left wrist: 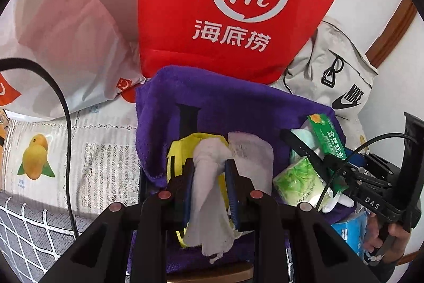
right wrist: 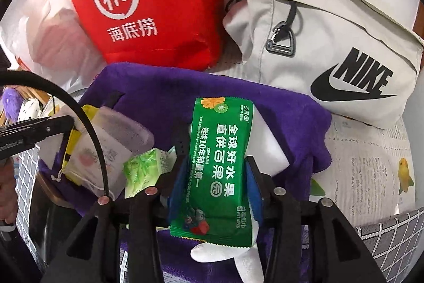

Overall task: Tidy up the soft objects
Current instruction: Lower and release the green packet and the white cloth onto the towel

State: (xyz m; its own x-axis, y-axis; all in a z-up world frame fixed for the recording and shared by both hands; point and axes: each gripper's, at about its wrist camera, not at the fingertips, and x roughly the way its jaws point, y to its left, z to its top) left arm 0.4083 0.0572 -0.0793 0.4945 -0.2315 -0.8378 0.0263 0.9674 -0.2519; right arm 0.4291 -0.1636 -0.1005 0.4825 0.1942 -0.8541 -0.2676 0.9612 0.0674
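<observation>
My left gripper (left wrist: 208, 171) is shut on a white cloth (left wrist: 209, 190) that hangs down between its fingers, over a yellow bag (left wrist: 185, 147). My right gripper (right wrist: 214, 174) is shut on a green wet-wipes packet (right wrist: 218, 163), with a white soft item (right wrist: 267, 145) behind it. Both hover over a purple towel (left wrist: 238, 102) lining a container; the towel also shows in the right wrist view (right wrist: 159, 97). A green tissue pack (left wrist: 299, 182) lies on the towel, and it also shows in the right wrist view (right wrist: 140, 166). The right gripper with its packet shows in the left wrist view (left wrist: 326, 145).
A red bag with a white logo (left wrist: 238, 4) stands behind the towel. A white plastic bag (left wrist: 66, 31) lies left of it, a beige Nike bag (right wrist: 331, 44) right. A lace tablecloth with fruit prints (left wrist: 53, 158) covers the table. A blue tissue pack (left wrist: 352, 232) lies low right.
</observation>
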